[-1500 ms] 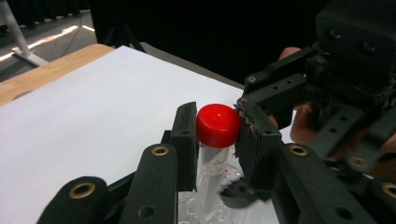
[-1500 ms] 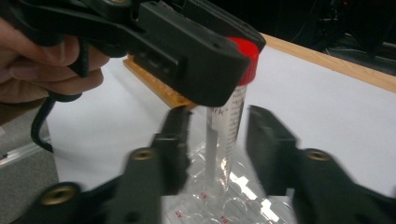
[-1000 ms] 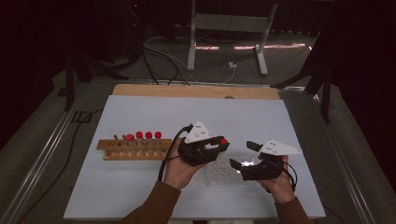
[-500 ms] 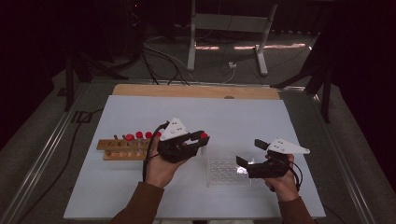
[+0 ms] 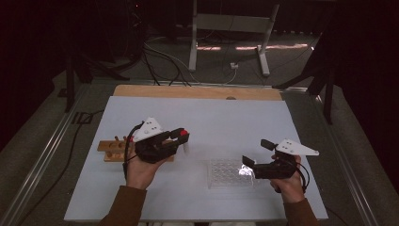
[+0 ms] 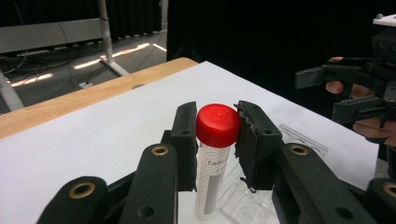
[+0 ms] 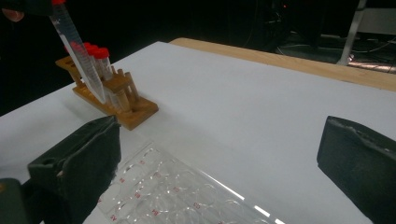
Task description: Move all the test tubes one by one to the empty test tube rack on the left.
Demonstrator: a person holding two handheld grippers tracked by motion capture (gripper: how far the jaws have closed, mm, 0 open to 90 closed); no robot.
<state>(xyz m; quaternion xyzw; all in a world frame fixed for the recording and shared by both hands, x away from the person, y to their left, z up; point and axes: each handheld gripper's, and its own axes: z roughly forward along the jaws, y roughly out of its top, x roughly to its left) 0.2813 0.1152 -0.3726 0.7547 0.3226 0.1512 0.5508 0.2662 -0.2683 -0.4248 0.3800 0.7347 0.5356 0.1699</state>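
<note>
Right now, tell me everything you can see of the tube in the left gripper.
The tube is a clear plastic cylinder with a red screw cap and a printed label. The left gripper is shut on it just under the cap. It hangs off the table, tilted in the right gripper view, beside the wooden rack.

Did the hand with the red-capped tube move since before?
Yes. The left gripper, shut on the red-capped tube, has slid left over the white table, away from the clear well plate toward the wooden rack.

Brown sleeves, black left claw (image 5: 182, 136), black right claw (image 5: 256, 153), grey three-cornered plates, brass-ringed screws
</note>
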